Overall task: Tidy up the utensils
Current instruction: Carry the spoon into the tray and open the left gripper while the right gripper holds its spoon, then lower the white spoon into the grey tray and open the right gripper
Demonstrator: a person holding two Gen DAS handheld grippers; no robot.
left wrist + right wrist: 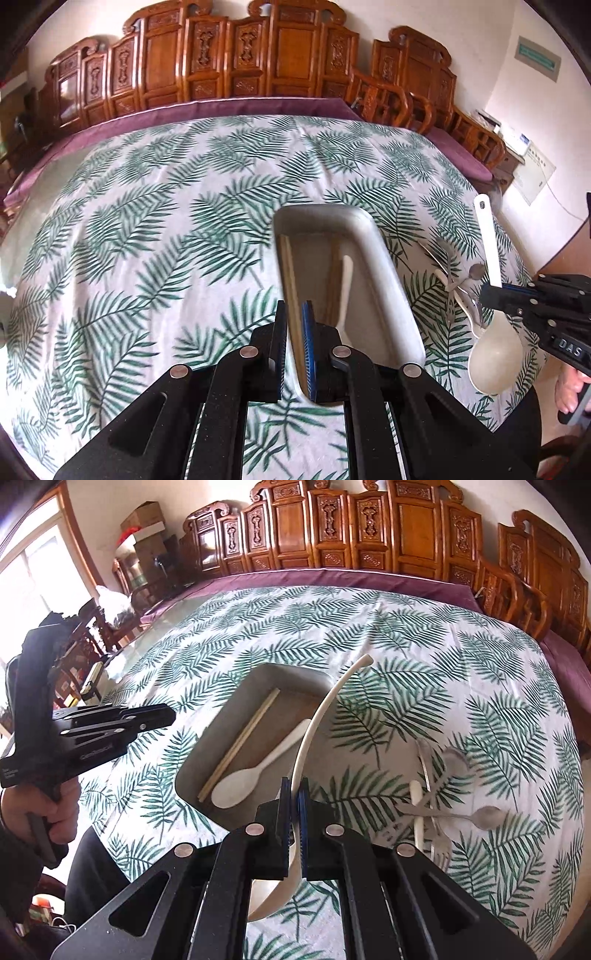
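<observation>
Care is needed as the white ladle [317,716], clamped at its neck by the right gripper [294,812], is carried toward the grey tray [207,746]: it should be laid lengthwise beside the contents, bowl kept low, then released. The left gripper [294,350] is held over the tray's near end, fingers together on nothing. Inside the tray one pair of chopsticks [240,738] and one white spoon [255,771] are counted. On the surface [461,664] a tangled heap [439,805] remains: two metal spoons, at least one fork, one white handle; more cannot be told.

A home dining room: carved wooden chairs [373,528] ring a leaf-print-clothed table [461,672]
</observation>
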